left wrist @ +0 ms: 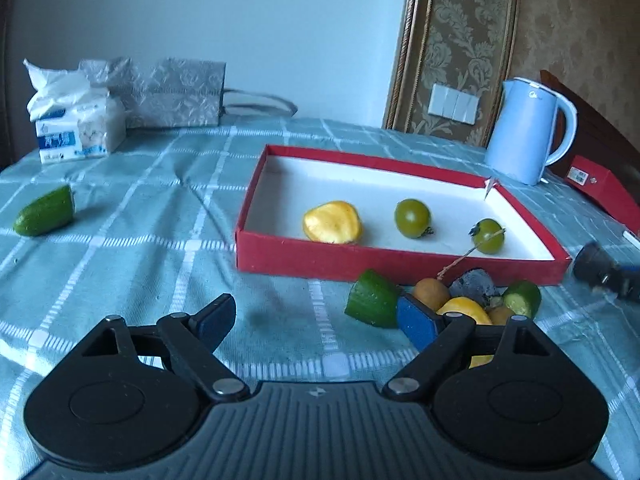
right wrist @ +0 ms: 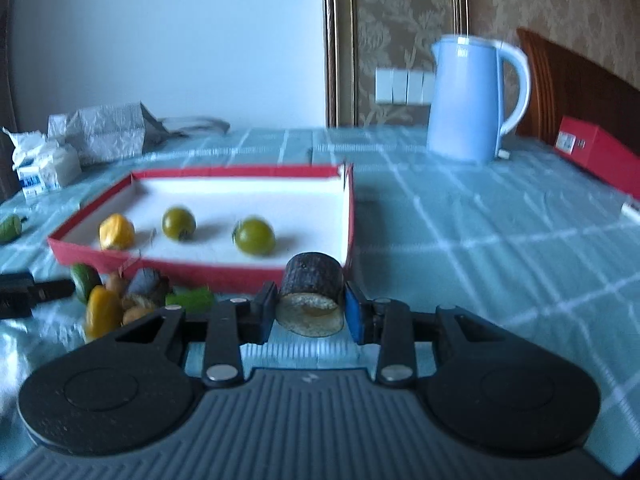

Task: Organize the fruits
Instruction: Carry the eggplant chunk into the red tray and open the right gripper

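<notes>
Kettle (right wrist: 466, 100) and red tray (right wrist: 348, 216) beyond right gripper (right wrist: 310, 312), fingers clenched on dark-skinned fruit chunk (right wrist: 312, 280); left gripper (left wrist: 316, 320) fingers released.

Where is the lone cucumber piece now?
In the left wrist view the cucumber piece lies alone on the tablecloth at the far left, apart from the red box, in front of the tissue pack.
</notes>
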